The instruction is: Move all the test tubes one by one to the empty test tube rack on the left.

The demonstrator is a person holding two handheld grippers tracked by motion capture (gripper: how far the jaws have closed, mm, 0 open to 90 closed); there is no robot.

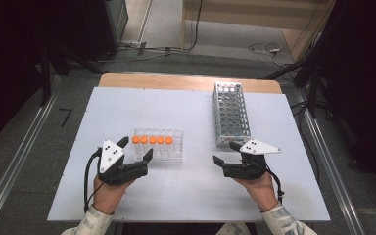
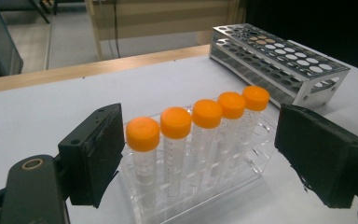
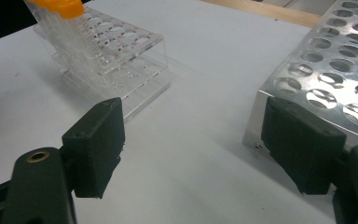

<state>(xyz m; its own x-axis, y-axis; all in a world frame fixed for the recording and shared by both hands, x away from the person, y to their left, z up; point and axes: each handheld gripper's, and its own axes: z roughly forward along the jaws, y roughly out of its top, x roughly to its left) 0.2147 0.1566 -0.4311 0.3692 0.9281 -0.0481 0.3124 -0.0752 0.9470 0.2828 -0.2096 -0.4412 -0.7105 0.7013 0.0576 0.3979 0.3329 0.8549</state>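
Approach step: left gripper, jaws wide, faces the tubes; right gripper gapes empty nearby. Next, straddle one tube.

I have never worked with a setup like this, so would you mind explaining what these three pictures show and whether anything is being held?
A person sits at a white table and holds a hand tool with two black jaws in each hand. One picture looks down from above; the other two come from small cameras riding on each tool, looking out between its jaws. The left gripper is open near a clear plastic rack holding five tubes with orange caps. The right gripper is open beside the near end of an empty metal rack. Neither tool holds anything.
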